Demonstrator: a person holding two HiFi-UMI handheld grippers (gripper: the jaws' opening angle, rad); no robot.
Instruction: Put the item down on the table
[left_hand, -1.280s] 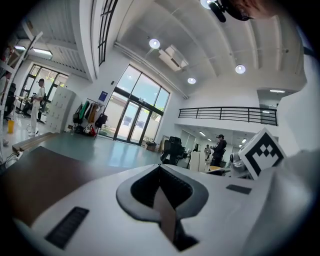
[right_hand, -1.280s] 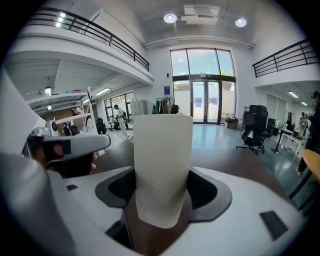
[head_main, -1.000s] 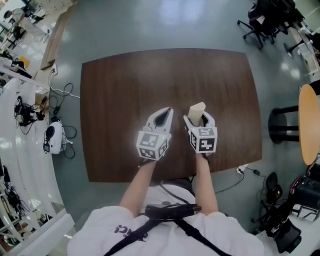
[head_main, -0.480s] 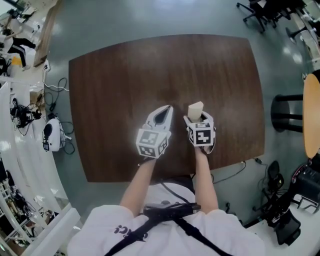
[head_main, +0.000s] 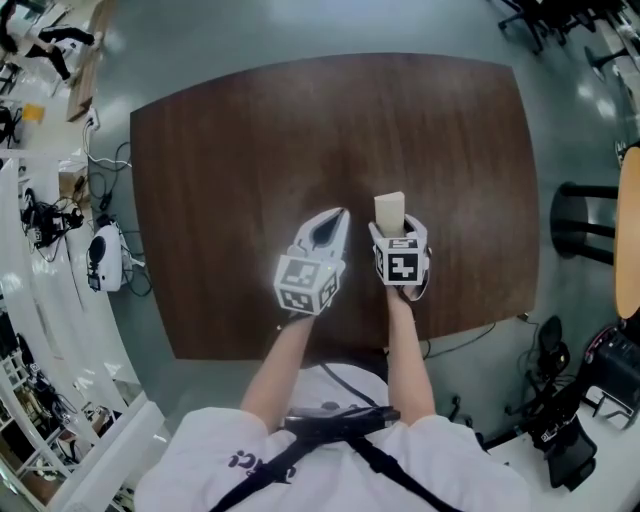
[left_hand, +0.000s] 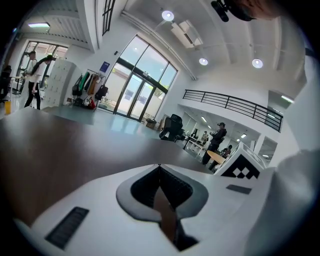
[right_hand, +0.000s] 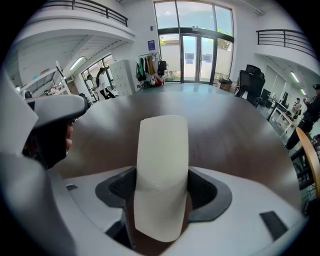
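Right gripper (head_main: 399, 231) fingers clamp pale block (right_hand: 161, 170) at lower end; left gripper (left_hand: 160, 170) fingers closed, empty. We judge block light, slightly soft.

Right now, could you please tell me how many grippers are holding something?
1. The right gripper, over the table's near side, is shut on a pale block. The left gripper beside it is shut and empty. Nothing seems hidden.
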